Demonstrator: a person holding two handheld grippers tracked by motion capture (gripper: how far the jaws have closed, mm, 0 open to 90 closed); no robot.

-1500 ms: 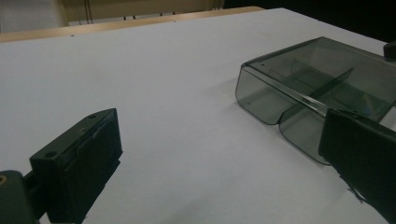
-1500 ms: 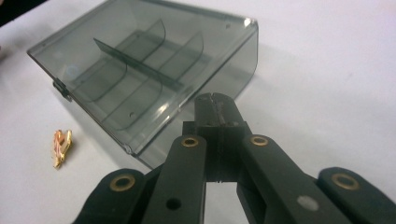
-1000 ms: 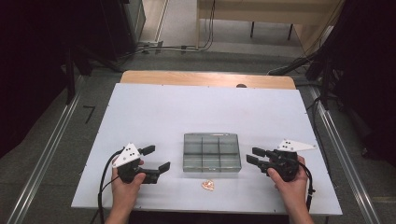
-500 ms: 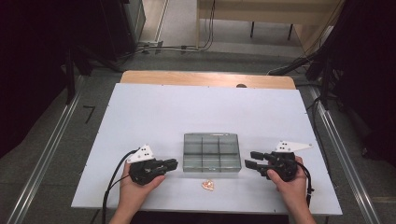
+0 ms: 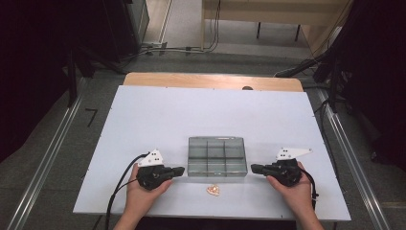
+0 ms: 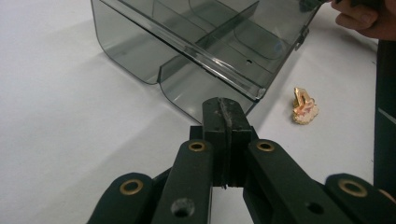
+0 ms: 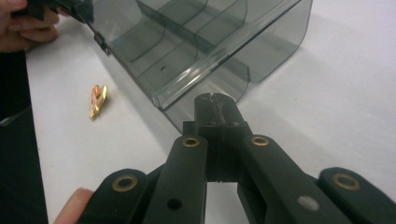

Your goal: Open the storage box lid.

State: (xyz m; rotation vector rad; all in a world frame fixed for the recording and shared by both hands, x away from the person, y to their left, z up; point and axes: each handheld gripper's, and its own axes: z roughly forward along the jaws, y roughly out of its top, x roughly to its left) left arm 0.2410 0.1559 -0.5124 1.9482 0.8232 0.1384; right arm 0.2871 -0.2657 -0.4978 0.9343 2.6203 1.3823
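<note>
A smoky clear compartment box (image 5: 217, 156) sits on the white table near its front edge. My left gripper (image 5: 181, 169) lies just left of the box's front corner, and its jaws have just been closing on nothing; they now stand shut. In the left gripper view the shut tips (image 6: 223, 105) almost touch the box (image 6: 201, 46). My right gripper (image 5: 253, 168) is just right of the box. Its jaws have also just closed empty, tips (image 7: 215, 100) close to the box wall (image 7: 201, 42). A small gold-orange trinket (image 5: 213, 190) lies in front of the box.
The trinket (image 6: 304, 108) lies on the bare table (image 5: 158, 124) between the two hands, also seen as a thin gold piece (image 7: 97, 100) in the right gripper view. Behind the white top there is a wooden edge (image 5: 210, 80). Cables trail from both grippers.
Both grippers' jaws went from open to shut with nothing in them. The left gripper slid right toward the box corner. The right hand stayed in place.
</note>
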